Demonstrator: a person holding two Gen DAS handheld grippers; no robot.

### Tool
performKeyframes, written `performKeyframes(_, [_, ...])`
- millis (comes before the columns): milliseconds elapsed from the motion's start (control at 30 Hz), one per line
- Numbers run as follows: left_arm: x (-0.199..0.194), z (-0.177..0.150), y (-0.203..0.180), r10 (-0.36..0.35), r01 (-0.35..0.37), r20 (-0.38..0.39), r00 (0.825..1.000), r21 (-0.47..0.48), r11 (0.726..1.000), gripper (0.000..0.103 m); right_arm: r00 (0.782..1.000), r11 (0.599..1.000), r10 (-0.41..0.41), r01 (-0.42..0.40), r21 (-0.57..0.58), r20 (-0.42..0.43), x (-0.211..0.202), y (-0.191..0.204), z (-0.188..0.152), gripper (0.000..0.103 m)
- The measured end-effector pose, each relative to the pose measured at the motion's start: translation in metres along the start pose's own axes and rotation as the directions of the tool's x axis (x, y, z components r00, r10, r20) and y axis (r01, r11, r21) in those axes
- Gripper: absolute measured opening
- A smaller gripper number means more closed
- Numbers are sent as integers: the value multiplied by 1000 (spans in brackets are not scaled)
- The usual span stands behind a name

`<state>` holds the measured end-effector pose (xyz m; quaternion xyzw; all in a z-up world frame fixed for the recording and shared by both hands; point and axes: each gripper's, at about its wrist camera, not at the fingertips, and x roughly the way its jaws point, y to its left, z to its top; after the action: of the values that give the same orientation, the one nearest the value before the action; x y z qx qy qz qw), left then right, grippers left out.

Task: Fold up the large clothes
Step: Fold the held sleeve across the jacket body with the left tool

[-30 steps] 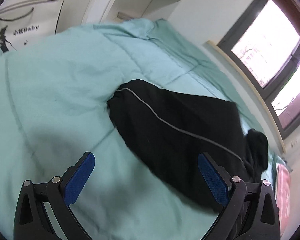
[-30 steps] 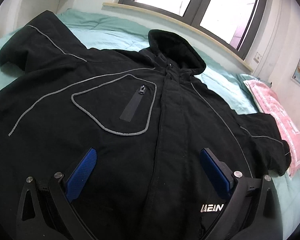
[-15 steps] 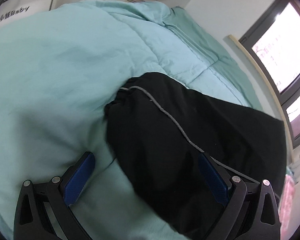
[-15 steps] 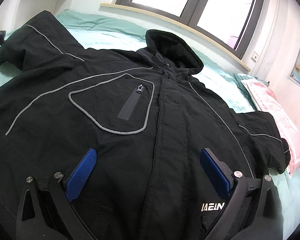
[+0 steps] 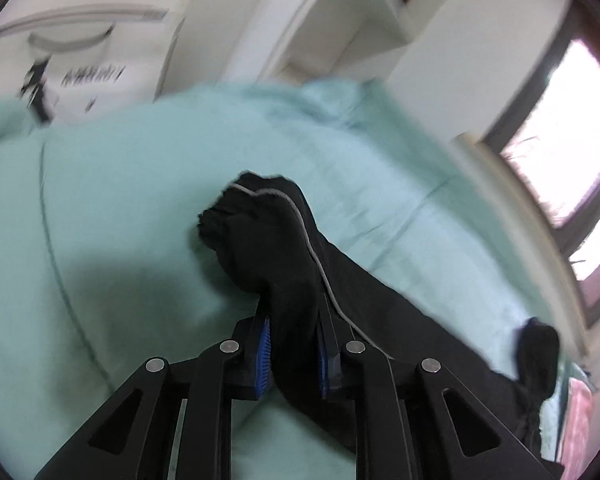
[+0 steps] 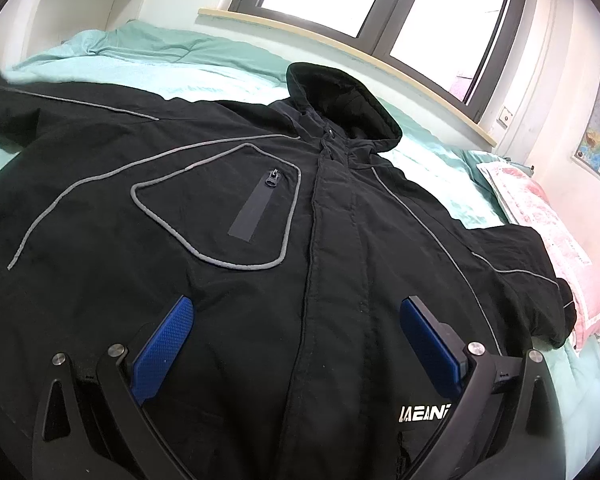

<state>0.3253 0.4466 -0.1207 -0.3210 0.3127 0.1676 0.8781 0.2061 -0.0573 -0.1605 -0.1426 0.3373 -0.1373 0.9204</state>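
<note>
Since the earlier frames the left gripper [image 5: 292, 344] has gone from wide apart to clamped on the sleeve [image 5: 276, 256] of the jacket [image 6: 300, 240], and the cuff end now bunches up in front of its blue pads [image 5: 263, 344]. Grey piping runs along the pinched sleeve and back past the right-hand finger. Behind it the jacket trails off to the right over the green quilt [image 5: 120, 200], with the hood [image 5: 538, 356] a dark lump at the far right; this view is blurred. White shelves [image 5: 356, 28] stand beyond the bed, and a window [image 5: 560, 132] is at the right.

From the right wrist, the jacket lies front-up and spread flat across the bed, its hood [image 6: 340, 100] toward the window [image 6: 380, 0]. The right gripper [image 6: 296, 344] hovers over the lower front near the hem, jaws wide apart, gripping nothing. A pink pillow [image 6: 540, 216] lies beside the far sleeve at right.
</note>
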Motion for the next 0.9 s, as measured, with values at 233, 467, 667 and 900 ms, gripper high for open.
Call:
performKeyframes(233, [33,-19,-6,96,-94,-5,995,123,988,22,1000,1000,1,-1,-3,-3,2,-2,0,103])
performKeyframes(467, [38,-14,24,-37,36,-18,999,-64,997,61,1000,1000,5,-5,-1,-1,2,-1,-1,103])
performKeyframes(667, [5,-16,-14,-33,30,43,999,63,998,18,1000,1000,19,-19,6,-5,5,-3,-1,103])
performKeyframes(900, [-91,-58,-116,-176,119,145,974,334,935,17,999,999,-43,43,30,15,-3,-8,0,103])
